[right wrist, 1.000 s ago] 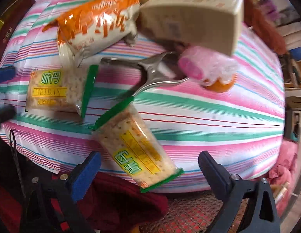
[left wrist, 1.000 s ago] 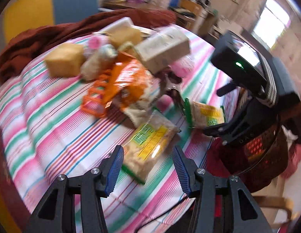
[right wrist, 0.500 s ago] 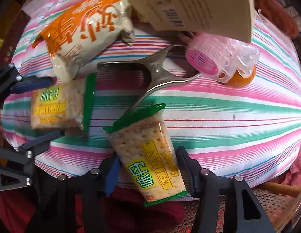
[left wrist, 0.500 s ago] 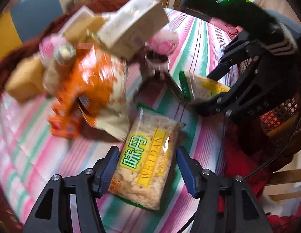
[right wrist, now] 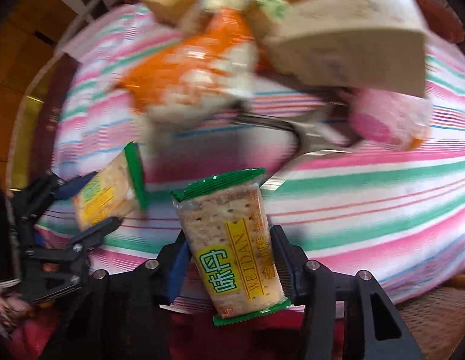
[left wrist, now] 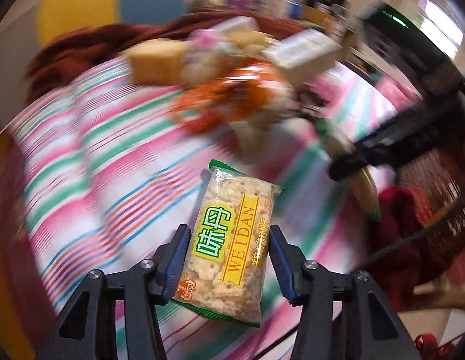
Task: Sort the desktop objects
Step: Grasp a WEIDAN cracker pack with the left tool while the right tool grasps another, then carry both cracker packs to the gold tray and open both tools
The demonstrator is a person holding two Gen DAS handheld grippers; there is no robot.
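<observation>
— Left wrist view first: what has the left gripper [left wrist: 229, 258] got?
— Its blue fingers [left wrist: 176, 259], which have just been closing, pinch a cracker packet [left wrist: 232, 249] over the near edge of the striped bench [left wrist: 91, 162]; a blurred heap of snacks [left wrist: 232, 84] lies beyond.
— And to the right?
— The right gripper [right wrist: 229, 261], jaws just closed in, clamps a second cracker packet [right wrist: 235, 246]; metal tongs [right wrist: 307, 132] lie farther off.

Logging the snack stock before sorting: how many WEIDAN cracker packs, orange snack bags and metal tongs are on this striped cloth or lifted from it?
WEIDAN cracker packs: 2
Orange snack bags: 1
Metal tongs: 1
Total: 4
</observation>
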